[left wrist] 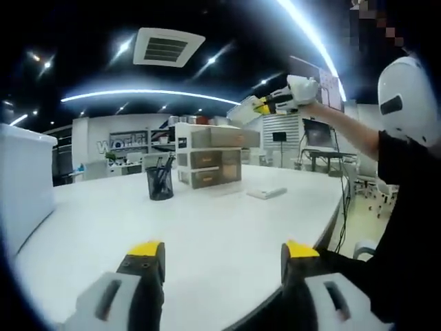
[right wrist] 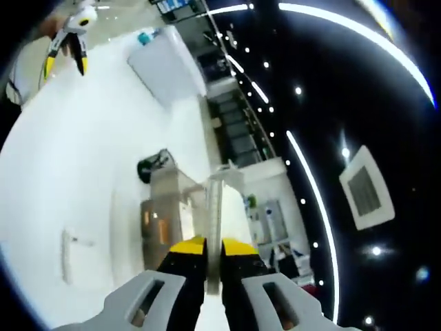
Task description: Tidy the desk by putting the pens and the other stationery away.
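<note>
My left gripper [left wrist: 222, 252] hangs open low over the white desk [left wrist: 207, 234], with nothing between its yellow-tipped fingers. A black mesh pen holder [left wrist: 160, 183] with several pens stands mid-desk, in front of a small drawer unit [left wrist: 210, 157]. A flat white item [left wrist: 267, 193] lies to the right of them. A person's arm holds my right gripper [left wrist: 265, 105] high above the desk. Seen from its own camera, the right gripper [right wrist: 213, 249] is shut on a thin clear ruler [right wrist: 216, 207] that sticks out forward. Below it are the pen holder [right wrist: 153, 165], the drawer unit [right wrist: 172, 215] and the left gripper [right wrist: 67, 56].
A large white box [left wrist: 24, 179] stands at the desk's left end, and shows again as the white box [right wrist: 165, 65] from above. The flat white item [right wrist: 72, 255] lies apart on the desk. The desk's curved edge [left wrist: 331, 227] runs on the right, beside the person's dark sleeve.
</note>
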The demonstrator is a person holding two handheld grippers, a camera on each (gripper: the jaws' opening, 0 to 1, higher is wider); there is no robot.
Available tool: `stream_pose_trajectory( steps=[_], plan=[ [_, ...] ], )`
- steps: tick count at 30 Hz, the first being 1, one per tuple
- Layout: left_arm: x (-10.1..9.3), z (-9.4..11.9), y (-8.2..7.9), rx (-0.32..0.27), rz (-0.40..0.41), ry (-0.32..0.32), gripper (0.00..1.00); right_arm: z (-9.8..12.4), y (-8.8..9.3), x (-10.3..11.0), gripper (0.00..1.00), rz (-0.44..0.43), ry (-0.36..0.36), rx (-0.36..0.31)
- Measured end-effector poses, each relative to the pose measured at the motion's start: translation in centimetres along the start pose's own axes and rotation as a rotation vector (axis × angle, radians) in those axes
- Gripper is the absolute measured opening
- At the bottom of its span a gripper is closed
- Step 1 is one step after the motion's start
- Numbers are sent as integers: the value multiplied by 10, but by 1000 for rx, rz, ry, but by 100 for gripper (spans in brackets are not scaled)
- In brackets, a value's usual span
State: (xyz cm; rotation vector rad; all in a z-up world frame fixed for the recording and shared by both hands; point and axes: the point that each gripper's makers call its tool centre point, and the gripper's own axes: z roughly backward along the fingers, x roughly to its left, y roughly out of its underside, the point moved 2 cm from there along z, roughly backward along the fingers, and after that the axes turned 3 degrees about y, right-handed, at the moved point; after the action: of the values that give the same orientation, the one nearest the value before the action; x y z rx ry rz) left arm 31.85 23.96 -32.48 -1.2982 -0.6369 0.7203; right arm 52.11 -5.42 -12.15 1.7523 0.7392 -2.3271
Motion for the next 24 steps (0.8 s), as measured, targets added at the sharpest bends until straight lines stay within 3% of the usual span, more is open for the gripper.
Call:
stream_pose_trajectory(
  steps=[24],
  plan=[
    [4,19,0,-13,12,-42,68,-75,28,7,5,44,-188,93]
  ],
)
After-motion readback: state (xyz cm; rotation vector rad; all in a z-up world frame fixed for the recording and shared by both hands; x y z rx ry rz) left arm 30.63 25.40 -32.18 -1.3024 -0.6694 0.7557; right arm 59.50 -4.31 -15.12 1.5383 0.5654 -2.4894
